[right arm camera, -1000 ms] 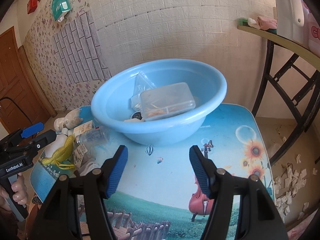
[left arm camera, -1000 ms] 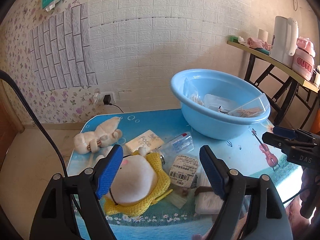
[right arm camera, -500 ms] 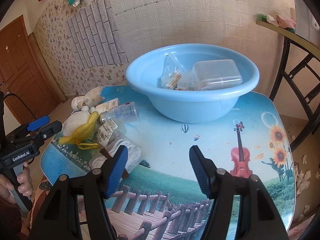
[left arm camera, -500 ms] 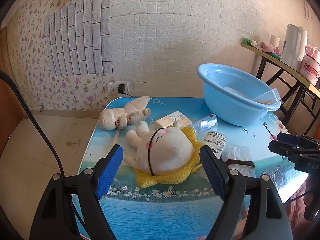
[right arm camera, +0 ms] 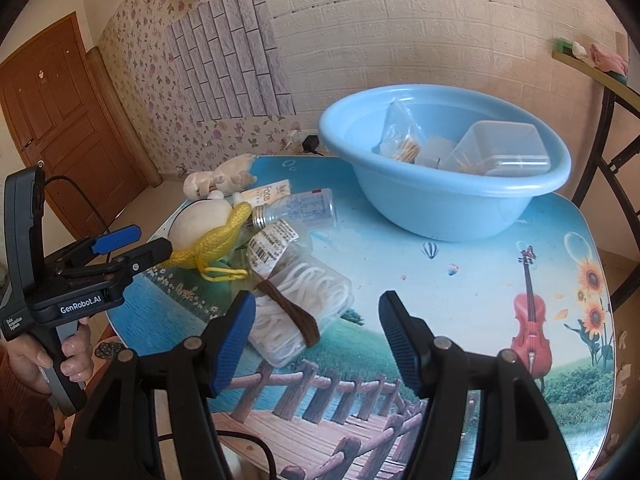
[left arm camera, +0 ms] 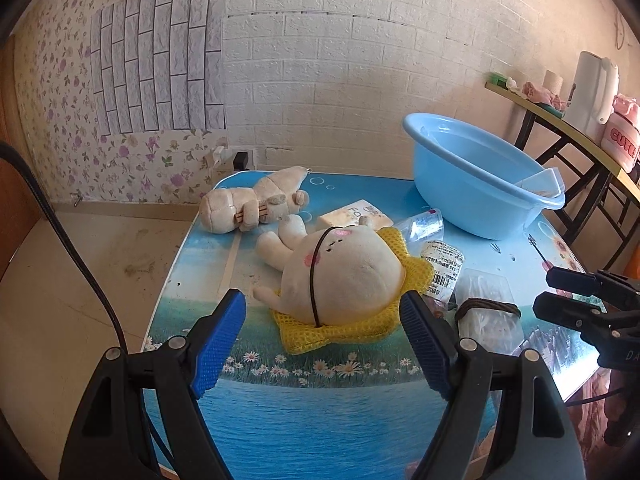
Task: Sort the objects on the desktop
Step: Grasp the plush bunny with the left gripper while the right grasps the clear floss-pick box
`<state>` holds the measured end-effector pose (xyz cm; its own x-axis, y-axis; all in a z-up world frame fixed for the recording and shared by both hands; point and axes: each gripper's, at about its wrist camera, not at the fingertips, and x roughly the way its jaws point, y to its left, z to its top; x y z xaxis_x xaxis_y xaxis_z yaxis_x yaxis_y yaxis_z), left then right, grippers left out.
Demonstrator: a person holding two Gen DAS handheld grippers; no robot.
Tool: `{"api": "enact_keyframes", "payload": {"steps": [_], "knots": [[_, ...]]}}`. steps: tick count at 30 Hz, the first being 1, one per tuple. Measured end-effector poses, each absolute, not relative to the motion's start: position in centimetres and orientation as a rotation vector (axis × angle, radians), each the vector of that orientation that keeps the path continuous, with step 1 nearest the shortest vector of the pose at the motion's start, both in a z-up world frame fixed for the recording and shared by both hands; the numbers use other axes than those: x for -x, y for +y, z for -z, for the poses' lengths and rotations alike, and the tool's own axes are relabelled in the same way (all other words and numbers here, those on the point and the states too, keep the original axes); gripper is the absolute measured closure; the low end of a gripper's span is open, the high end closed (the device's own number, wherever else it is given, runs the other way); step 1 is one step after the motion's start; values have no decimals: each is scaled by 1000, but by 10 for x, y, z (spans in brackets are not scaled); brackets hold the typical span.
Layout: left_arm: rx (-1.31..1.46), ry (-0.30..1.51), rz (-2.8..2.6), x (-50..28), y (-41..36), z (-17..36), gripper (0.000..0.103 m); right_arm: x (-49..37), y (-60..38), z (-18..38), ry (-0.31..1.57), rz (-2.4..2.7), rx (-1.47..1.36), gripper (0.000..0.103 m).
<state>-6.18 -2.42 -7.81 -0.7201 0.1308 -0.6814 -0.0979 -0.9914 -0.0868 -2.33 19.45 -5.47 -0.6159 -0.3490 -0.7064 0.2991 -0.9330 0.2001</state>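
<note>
A round cream plush toy (left arm camera: 344, 276) lies on a yellow mesh bag (left arm camera: 376, 324) near the table's front. My left gripper (left arm camera: 320, 344) stands open just short of it, nothing between its pads. Behind it lie a second cream plush (left arm camera: 248, 204), a small "Face" box (left arm camera: 354, 214), a clear bottle (right arm camera: 300, 210) and a labelled packet (left arm camera: 444, 268). A clear bag of white cord with a brown band (right arm camera: 304, 312) lies just ahead of my right gripper (right arm camera: 318, 340), which is open and empty. The blue basin (right arm camera: 440, 200) holds a clear lidded box (right arm camera: 504, 148) and a bag of sticks (right arm camera: 400, 136).
The picture-printed table (right arm camera: 460, 280) has rounded edges, with bare floor to its left. A side table (left arm camera: 560, 128) with a white kettle (left arm camera: 592, 92) and a pink container stands at the right. A wall socket (left arm camera: 236, 160) sits behind. A hand (right arm camera: 72, 360) holds the left gripper's handle.
Both grippers have drawn back from the table. The round plush now lies ahead of the left fingers instead of between them. The right view has swung from the basin to the cord bag.
</note>
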Motion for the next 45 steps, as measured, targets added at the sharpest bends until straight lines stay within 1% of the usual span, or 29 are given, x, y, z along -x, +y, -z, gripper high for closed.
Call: {"api": "enact_keyframes", "payload": {"steps": [2, 4, 6, 7, 8, 9, 14, 21, 25, 27, 28, 31, 36, 45], "knots": [[1120, -76, -2797, 64, -24, 79, 23, 23, 189, 57, -63, 2519, -1130, 39], [1124, -91, -2790, 68, -24, 81, 19, 23, 185, 60, -45, 2505, -1145, 39], [1127, -98, -2784, 72, -23, 82, 19, 25, 182, 62, -50, 2500, -1162, 38], [1131, -99, -2782, 74, -22, 83, 19, 26, 181, 64, -59, 2499, -1171, 36], [1136, -98, -2781, 77, -21, 85, 19, 26, 179, 65, -71, 2497, -1177, 29], [1141, -97, -2779, 79, -20, 86, 19, 27, 178, 65, -85, 2495, -1177, 27], [1162, -108, -2751, 91, -13, 94, 15, 34, 161, 70, -66, 2508, -1205, 24], [1196, -108, -2725, 104, -5, 104, 13, 46, 156, 86, -31, 2534, -1283, 23], [1189, -109, -2720, 105, -4, 107, 12, 47, 173, 89, -88, 2547, -1301, 23], [1178, -122, -2717, 104, -7, 107, 14, 46, 181, 89, -91, 2569, -1299, 22], [1168, -128, -2713, 103, -8, 106, 20, 46, 185, 89, -97, 2574, -1299, 22], [1155, -126, -2710, 100, -9, 105, 25, 43, 194, 89, -117, 2585, -1310, 22], [1153, -136, -2700, 91, -13, 103, 26, 37, 205, 86, -105, 2618, -1312, 22], [1121, -80, -2691, 67, -11, 93, 26, 29, 228, 85, -146, 2671, -1322, 22]]}}
